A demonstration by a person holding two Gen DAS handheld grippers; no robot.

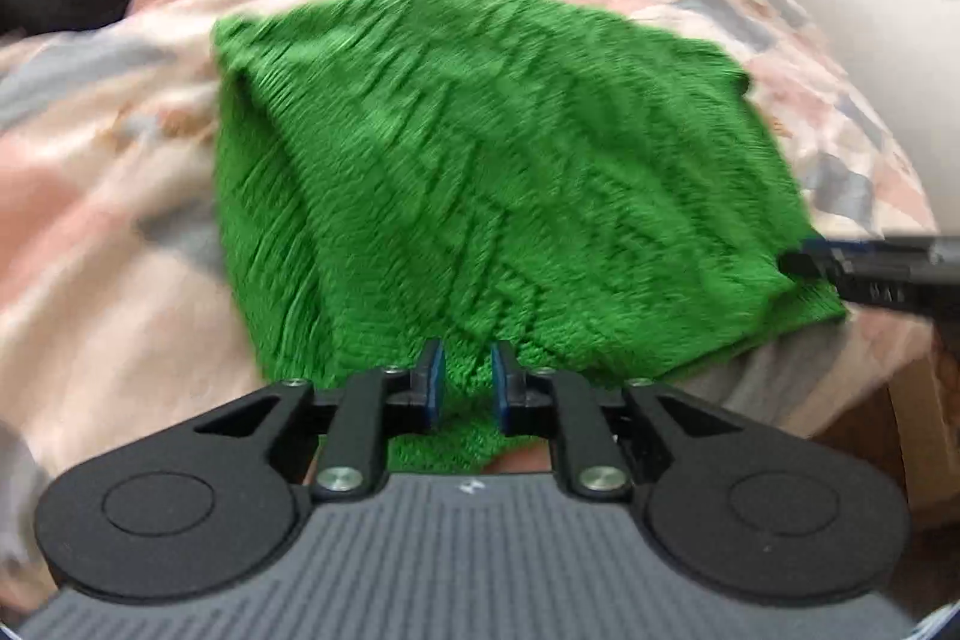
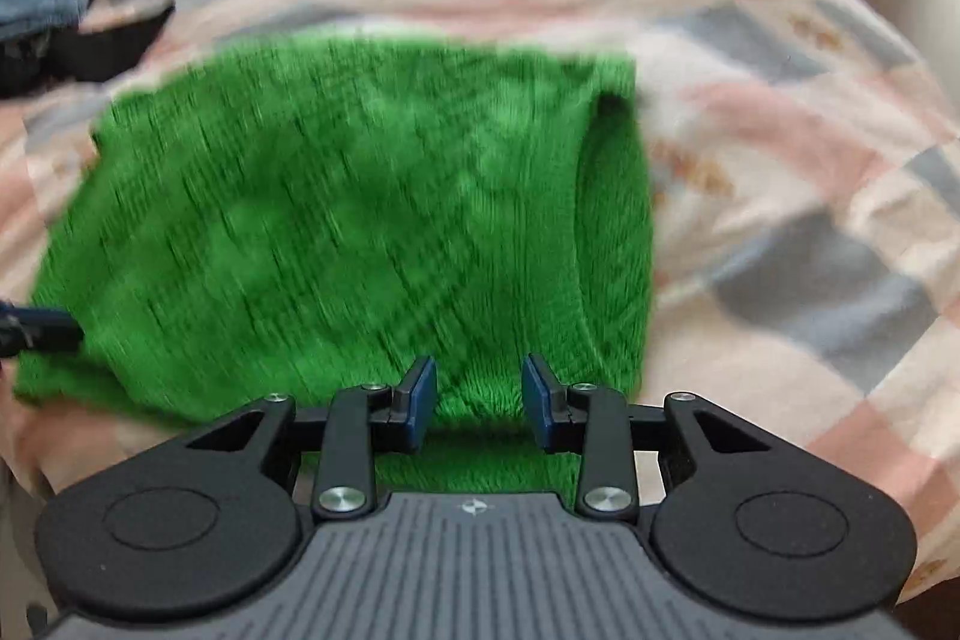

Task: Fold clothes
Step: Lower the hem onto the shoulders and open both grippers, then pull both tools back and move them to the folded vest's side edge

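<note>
So both sets of tongs are working the same green sweater [image 1: 480, 172] right now, and it's lying on the bed on top of a quilt [image 1: 120, 232] with pink, grey and cream patches. Everything's pretty motion-blurred, so fine detail is hard to make out.

Left tongs [image 1: 468, 379] have their blue pads [image 1: 433, 382] pulled in close with a bunch of green knit pinched between them at the near hem, so they're clamped on the sweater. From that view the right tongs [image 1: 864, 274] poke in from the right edge, touching the sweater's right corner.

Right tongs [image 2: 479, 397] sit with a wider gap between the pads [image 2: 420, 400]. Knit fills the space, but I honestly can't tell if they're gripping it or just sitting over it. The sweater's right side looks folded over into a thick roll there.

Some dark clothes [image 2: 90, 40] are piled further up the bed on the left, well apart from the sweater.
</note>
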